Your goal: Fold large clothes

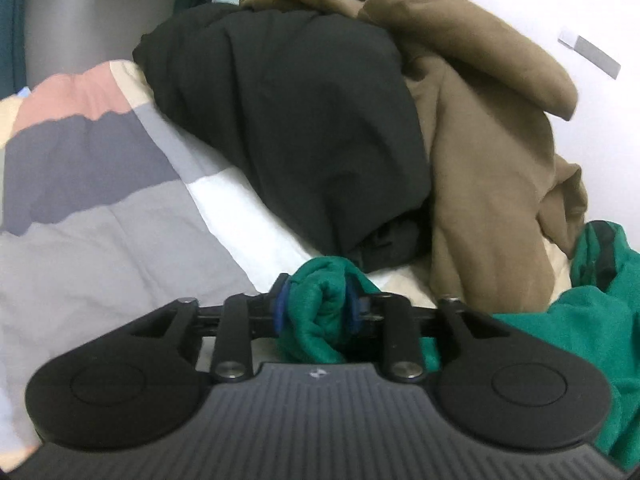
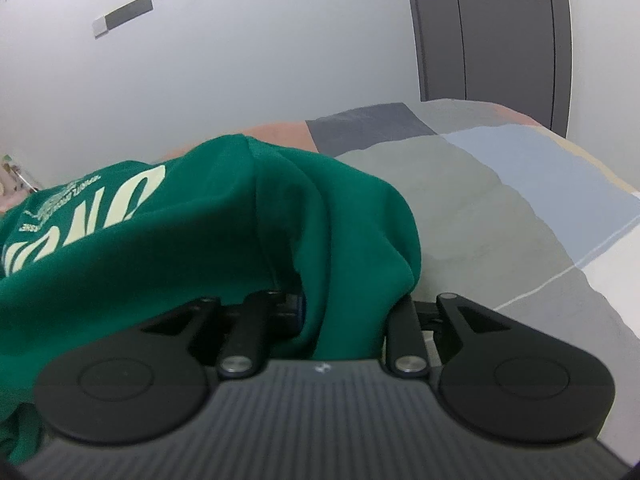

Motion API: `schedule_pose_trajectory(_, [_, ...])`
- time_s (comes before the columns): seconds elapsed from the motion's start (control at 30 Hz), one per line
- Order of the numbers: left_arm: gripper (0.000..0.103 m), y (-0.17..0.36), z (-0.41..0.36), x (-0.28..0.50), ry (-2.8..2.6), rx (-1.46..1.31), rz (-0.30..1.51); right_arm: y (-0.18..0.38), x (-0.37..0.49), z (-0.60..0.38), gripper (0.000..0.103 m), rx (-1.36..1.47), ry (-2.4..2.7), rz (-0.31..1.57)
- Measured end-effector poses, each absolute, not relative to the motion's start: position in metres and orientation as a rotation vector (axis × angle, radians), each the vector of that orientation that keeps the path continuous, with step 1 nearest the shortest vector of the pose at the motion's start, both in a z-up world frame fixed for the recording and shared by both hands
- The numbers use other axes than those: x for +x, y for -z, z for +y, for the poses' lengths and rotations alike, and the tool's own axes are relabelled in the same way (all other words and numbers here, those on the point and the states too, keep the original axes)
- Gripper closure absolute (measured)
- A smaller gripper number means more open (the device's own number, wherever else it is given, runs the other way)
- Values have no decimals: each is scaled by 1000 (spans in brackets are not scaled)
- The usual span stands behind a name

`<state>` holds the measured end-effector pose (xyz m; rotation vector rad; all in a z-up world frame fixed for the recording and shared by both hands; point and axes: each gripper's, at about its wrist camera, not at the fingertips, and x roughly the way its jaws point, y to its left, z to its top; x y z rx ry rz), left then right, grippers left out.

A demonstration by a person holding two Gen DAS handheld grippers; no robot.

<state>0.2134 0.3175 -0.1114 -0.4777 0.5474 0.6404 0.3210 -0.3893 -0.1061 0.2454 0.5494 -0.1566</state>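
Green sweatshirt: a green cotton sweatshirt (image 2: pixel 224 240) with pale cream lettering is spread over a patchwork quilt (image 2: pixel 500 208) of grey, blue, pink and white blocks; in the right wrist view it fills the frame from 9 to 12 o'clock, in the left wrist view it lies from 3 to 5 o'clock.
Left gripper: a rolled bunch of the green fabric is seen between the blue pads of the black two-finger left gripper (image 1: pixel 316 306), both pads touching the cloth, so the fabric is grasped.
Right gripper: a hanging fold of the sweatshirt is draped over the black right gripper (image 2: pixel 344 312) and hides its fingertips; whether the cloth is clamped or released cannot be told.
Black garment: a crumpled black garment (image 1: pixel 288 120) is heaped at 12 o'clock from the left gripper, on the quilt.
Brown garment: an olive-brown sweatshirt (image 1: pixel 480 128) is piled against the black one, at 1 to 2 o'clock, touching it.
Door: a grey panelled door (image 2: pixel 492 28) is seen at 1 o'clock in the right wrist view, beyond the bed.
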Motion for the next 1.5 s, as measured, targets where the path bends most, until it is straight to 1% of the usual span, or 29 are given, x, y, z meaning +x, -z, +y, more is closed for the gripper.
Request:
schedule_pose_trajectory(0.03, [47,106,313,211,-639,-466,557,104,319,-388,74,241,159,557])
schedule_pose_trajectory(0.07, [37,100,310,208,-635,-456,562,102,316,-388,73,242,158,559])
schedule_pose_trajectory(0.1, [34,94,305,202,-625,-448,559,101,313,-388,70,244,159,560])
schedule_pose_trajectory(0.13, [32,88,302,194,-618,-450,545,98,310,-388,63,249,160,562])
schedule_pose_trajectory(0.17, [28,82,299,187,-614,-466,531,96,307,-389,57,255,163,566])
schedule_pose_trajectory(0.2, [24,76,296,182,-610,-487,521,94,303,-390,55,263,163,568])
schedule_pose_trajectory(0.23, [24,70,293,175,-606,-509,510,92,299,-390,52,274,161,571])
schedule_pose_trajectory(0.3, [23,59,284,164,-593,-530,486,86,289,-390,40,290,155,579])
schedule_pose_trajectory(0.33, [23,53,277,158,-586,-532,473,83,282,-390,26,290,160,579])
schedule_pose_trajectory(0.37, [23,47,271,153,-577,-528,462,79,275,-389,17,289,164,572])
schedule_pose_trajectory(0.57, [21,16,218,128,-476,-489,386,54,233,-382,17,363,104,545])
schedule_pose_trajectory(0.7, [21,17,184,128,-357,-480,401,45,207,-364,17,423,5,517])
schedule_pose_trajectory(0.83, [21,35,156,143,-212,-522,479,47,192,-331,17,398,-109,524])
schedule_pose_trajectory(1.07, [22,72,133,178,-61,-635,600,64,201,-279,17,368,-279,607])
schedule_pose_trajectory(1.23, [23,98,125,202,19,-710,658,79,208,-258,17,359,-341,660])
schedule_pose_trajectory(1.33, [23,112,112,216,67,-710,683,85,212,-252,17,356,-351,681])
schedule_pose_trajectory(1.37, [28,115,107,219,78,-699,690,88,215,-251,17,359,-354,689])
schedule_pose_trajectory(1.4, [41,117,102,222,82,-680,690,88,216,-251,17,363,-357,695])
schedule_pose_trajectory(1.43, [51,118,96,224,85,-651,686,90,218,-251,17,369,-360,700])
schedule_pose_trajectory(1.47, [67,118,92,225,90,-629,683,91,219,-250,17,375,-364,704])
schedule_pose_trajectory(1.5, [77,117,89,225,81,-614,679,92,221,-250,17,378,-367,707])
